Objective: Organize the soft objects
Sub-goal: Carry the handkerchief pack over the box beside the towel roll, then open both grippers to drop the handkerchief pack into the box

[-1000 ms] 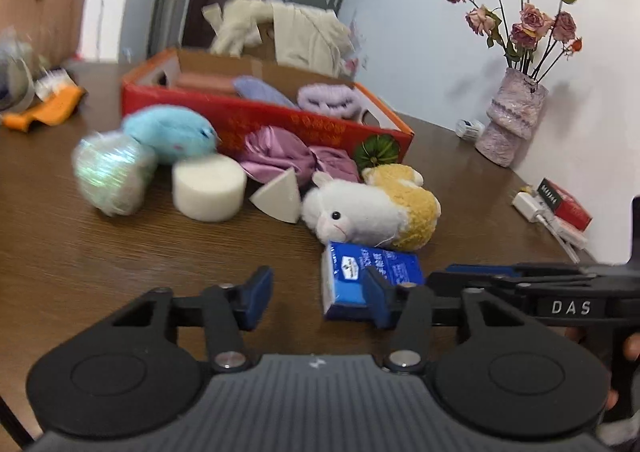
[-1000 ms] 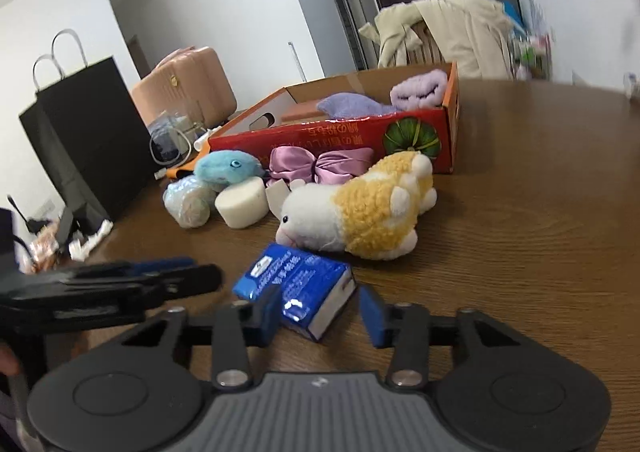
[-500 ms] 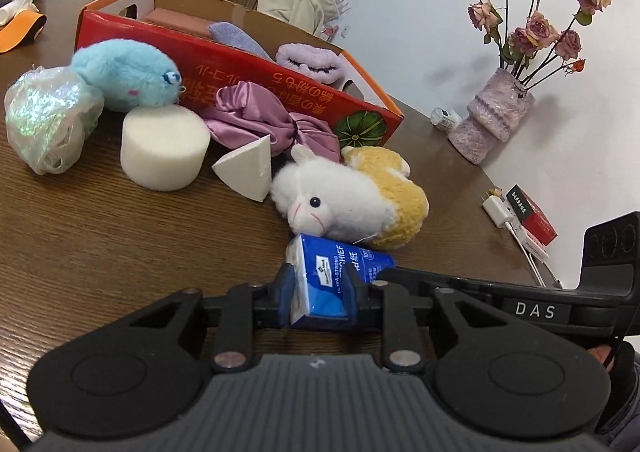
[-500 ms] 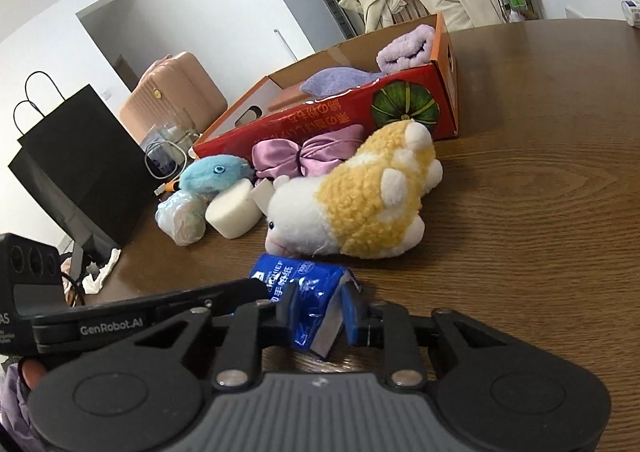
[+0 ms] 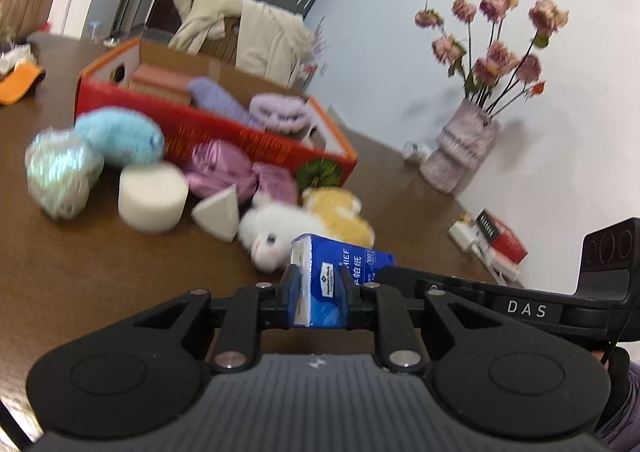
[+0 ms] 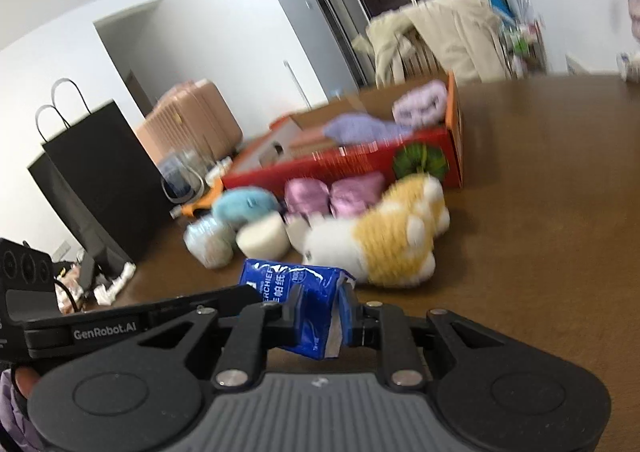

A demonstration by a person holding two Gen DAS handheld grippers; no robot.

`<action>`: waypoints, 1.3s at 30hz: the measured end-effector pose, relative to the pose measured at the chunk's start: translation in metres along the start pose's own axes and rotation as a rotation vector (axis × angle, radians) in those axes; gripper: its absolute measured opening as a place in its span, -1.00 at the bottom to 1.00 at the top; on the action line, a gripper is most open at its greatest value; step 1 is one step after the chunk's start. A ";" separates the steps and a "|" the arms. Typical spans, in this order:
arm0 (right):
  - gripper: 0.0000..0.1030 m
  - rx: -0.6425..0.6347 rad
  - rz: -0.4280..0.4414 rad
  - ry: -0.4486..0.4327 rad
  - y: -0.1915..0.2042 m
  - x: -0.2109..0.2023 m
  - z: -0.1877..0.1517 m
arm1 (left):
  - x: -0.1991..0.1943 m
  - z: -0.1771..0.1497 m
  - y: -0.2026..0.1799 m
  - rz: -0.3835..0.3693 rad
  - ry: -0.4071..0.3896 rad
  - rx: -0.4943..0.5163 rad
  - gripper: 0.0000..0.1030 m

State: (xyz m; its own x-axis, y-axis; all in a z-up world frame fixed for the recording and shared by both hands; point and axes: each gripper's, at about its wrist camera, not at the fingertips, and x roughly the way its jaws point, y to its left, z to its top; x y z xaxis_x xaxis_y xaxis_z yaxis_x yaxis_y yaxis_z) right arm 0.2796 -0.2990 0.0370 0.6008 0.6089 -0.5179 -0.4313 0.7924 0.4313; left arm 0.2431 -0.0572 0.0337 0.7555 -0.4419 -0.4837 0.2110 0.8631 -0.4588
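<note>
Both grippers are shut on one blue tissue pack (image 5: 332,276), each at one end, and hold it above the table; the pack also shows in the right wrist view (image 6: 296,292). My left gripper (image 5: 318,298) and my right gripper (image 6: 320,318) face each other. A white and yellow plush sheep (image 5: 304,228) lies just beyond the pack. A pink satin bow (image 5: 232,172), white foam cylinder (image 5: 152,196), white cone (image 5: 220,212), blue plush (image 5: 120,136) and iridescent ball (image 5: 60,172) lie before the red cardboard box (image 5: 248,136), which holds purple cloths (image 5: 276,112).
A vase of dried roses (image 5: 460,156) stands at the table's far right by the wall. A red packet and charger (image 5: 496,240) lie near the right edge. A black paper bag (image 6: 100,172) and pink suitcase (image 6: 188,128) stand beyond the table. A chair with a coat (image 5: 248,36) is behind the box.
Both grippers closed on the blue tissue pack and lifted it off the table. The views have tilted upward and are blurred with motion.
</note>
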 end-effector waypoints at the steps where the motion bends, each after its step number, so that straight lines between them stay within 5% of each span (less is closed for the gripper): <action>1: -0.67 -0.008 0.002 -0.014 0.002 -0.002 0.006 | -0.001 0.008 -0.002 -0.005 -0.010 0.005 -0.62; 7: -0.67 -0.087 -0.011 -0.114 0.005 0.002 0.070 | 0.019 0.082 -0.015 -0.017 -0.088 0.053 -0.63; 11: -0.67 -0.128 -0.068 -0.132 -0.008 0.033 0.131 | 0.077 0.141 -0.002 -0.035 -0.043 0.028 -0.63; 18: -0.67 -0.094 -0.195 0.027 -0.059 0.139 0.215 | 0.195 0.199 0.041 0.011 0.121 -0.048 -0.63; 25: -0.59 -0.192 -0.361 0.179 -0.072 0.210 0.221 | 0.264 0.200 0.068 0.060 0.223 -0.090 -0.63; 31: -0.56 -0.282 -0.421 0.149 -0.060 0.209 0.218 | 0.249 0.200 0.068 0.068 0.181 -0.061 -0.52; 39: -0.35 -0.315 -0.385 0.067 -0.041 0.157 0.231 | 0.139 0.225 0.053 0.105 -0.002 0.064 -0.13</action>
State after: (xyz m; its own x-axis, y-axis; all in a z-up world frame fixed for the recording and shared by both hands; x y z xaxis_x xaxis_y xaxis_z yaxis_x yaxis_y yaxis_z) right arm 0.5468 -0.2436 0.1083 0.7162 0.2628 -0.6465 -0.3754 0.9260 -0.0394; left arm 0.4988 -0.0178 0.1099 0.7769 -0.3474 -0.5251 0.1696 0.9186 -0.3568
